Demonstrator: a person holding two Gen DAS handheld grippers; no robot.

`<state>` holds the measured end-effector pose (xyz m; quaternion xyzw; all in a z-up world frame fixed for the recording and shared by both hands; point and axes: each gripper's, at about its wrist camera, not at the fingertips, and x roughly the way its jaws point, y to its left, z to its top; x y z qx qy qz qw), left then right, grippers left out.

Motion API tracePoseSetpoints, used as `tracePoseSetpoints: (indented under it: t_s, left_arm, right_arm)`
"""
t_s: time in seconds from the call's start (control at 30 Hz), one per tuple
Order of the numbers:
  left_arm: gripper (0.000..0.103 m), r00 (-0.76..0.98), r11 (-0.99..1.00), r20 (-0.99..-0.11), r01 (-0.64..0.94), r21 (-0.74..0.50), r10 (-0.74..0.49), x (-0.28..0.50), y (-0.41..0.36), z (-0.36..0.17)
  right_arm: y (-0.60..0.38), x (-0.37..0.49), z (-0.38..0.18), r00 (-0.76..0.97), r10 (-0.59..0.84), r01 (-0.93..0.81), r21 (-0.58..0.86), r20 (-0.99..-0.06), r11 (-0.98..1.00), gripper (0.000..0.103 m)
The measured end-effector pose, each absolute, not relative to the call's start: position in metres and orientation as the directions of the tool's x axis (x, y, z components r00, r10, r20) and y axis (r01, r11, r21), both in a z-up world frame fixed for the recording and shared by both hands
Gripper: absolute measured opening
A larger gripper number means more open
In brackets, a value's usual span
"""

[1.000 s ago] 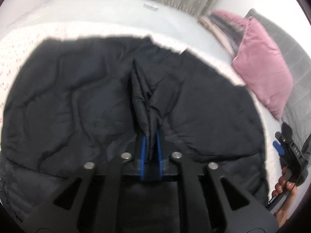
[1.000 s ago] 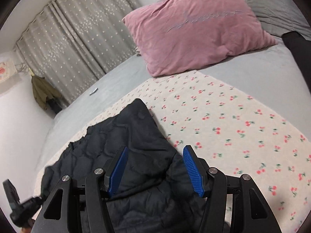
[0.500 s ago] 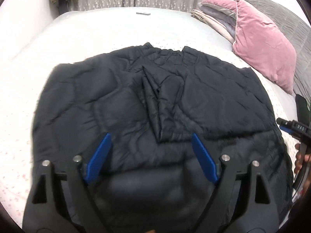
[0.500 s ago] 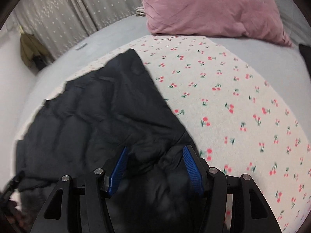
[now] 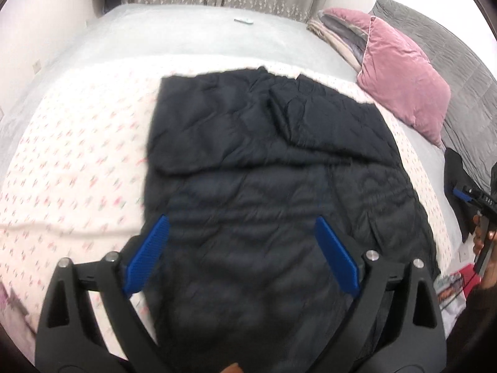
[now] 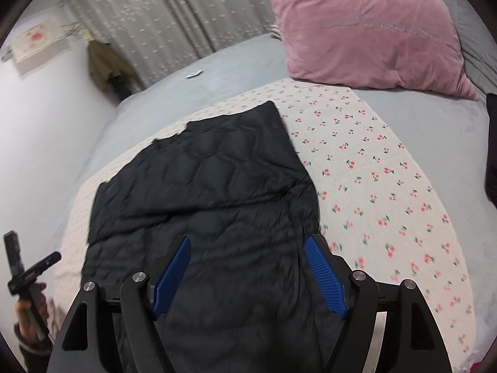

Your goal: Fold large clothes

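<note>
A black quilted jacket (image 5: 273, 180) lies flat on a cherry-print sheet (image 5: 77, 161) on the bed, with both sleeves folded in over its upper body. It also shows in the right wrist view (image 6: 205, 186). My left gripper (image 5: 242, 251) is open and empty, held above the jacket's lower part. My right gripper (image 6: 248, 267) is open and empty, above the jacket's right hem, near its edge on the sheet (image 6: 388, 171).
A pink pillow (image 5: 400, 74) and folded blankets (image 5: 338, 31) lie at the far right by a grey headboard (image 5: 447, 46). The pillow also shows in the right wrist view (image 6: 366, 34). Grey bedspread (image 5: 174, 31), curtains (image 6: 167, 9) and a small white object (image 5: 243, 20) lie beyond.
My left gripper let go of the sleeve fold it pinched, opened wide and drew back from the jacket. My right gripper stayed open and pulled back, showing more of the jacket.
</note>
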<state>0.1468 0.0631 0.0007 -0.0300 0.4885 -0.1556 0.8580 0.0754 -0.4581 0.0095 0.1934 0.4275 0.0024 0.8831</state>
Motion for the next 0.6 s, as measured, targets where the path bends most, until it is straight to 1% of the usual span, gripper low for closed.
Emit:
tracePoseSetpoints:
  t_s: [0.13,0.3,0.43,0.6]
  left_arm:
    - [0.095,0.402,0.944,-0.863,0.247,-0.219,-0.306,0.123,0.089,-0.017]
    - [0.095,0.325,0.938,-0.888,0.229,-0.261,-0.326,0.095,0.117,-0.046]
    - [0.095,0.262,0.916,-0.885,0.230,-0.329,-0.384,0.074,0.128,-0.066]
    - [0.095,0.221,0.909,-0.886,0.200,-0.367,-0.407,0.059,0.139,-0.090]
  right_arm:
    - [-0.457,0.045,0.008,0.613,0.201,0.127,0.347,-0.764,0.929,0.079]
    - [-0.463,0.012,-0.014,0.576,0.243,0.110,0.368,-0.781,0.923,0.079]
    - [-0.476,-0.009,-0.038,0.561,0.269,0.140,0.410,-0.783,0.901,0.079]
    - [-0.494,-0.029,-0.067,0.542,0.285,0.201,0.451,-0.791,0.870,0.079]
